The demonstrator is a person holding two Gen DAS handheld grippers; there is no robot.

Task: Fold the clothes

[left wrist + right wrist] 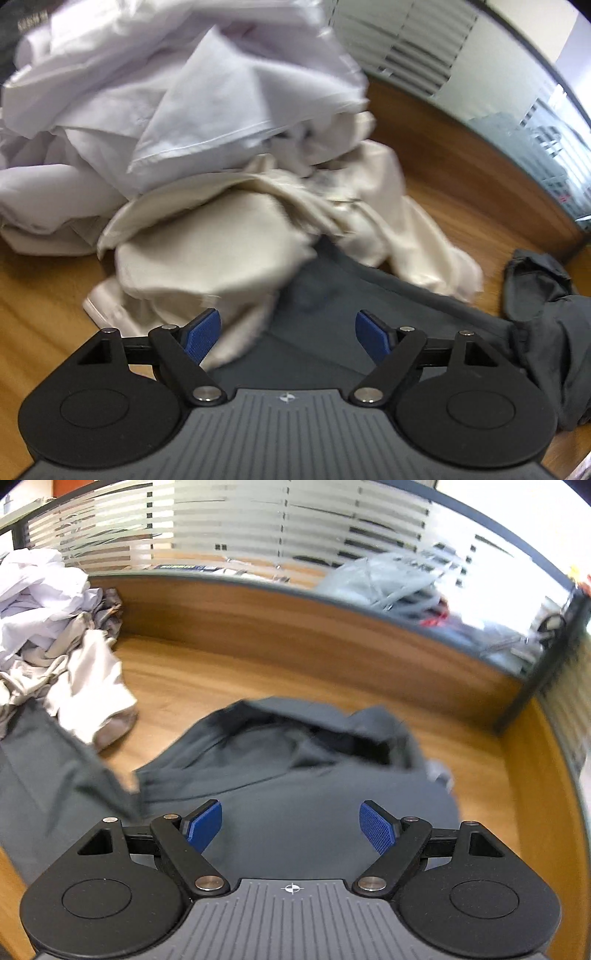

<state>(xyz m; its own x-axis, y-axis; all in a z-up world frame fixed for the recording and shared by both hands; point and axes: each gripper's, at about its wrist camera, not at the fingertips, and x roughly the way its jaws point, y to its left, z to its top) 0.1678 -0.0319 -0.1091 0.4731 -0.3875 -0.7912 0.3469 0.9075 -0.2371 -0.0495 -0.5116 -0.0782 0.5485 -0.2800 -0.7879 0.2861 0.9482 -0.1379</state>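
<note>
While both cameras are blurring with motion, the left gripper [288, 334] is hovering with its blue pads spread wide and nothing between them, above a dark grey garment of thin fabric [317, 302] lying on the near part of the wooden table [40, 280]. Beyond it, a crumpled cream garment [207, 254] and a heap of pale lilac-white clothes [147, 96] are piling up at the far left. The right gripper [291, 825] is likewise gaping empty over what is probably the same dark garment.
</note>
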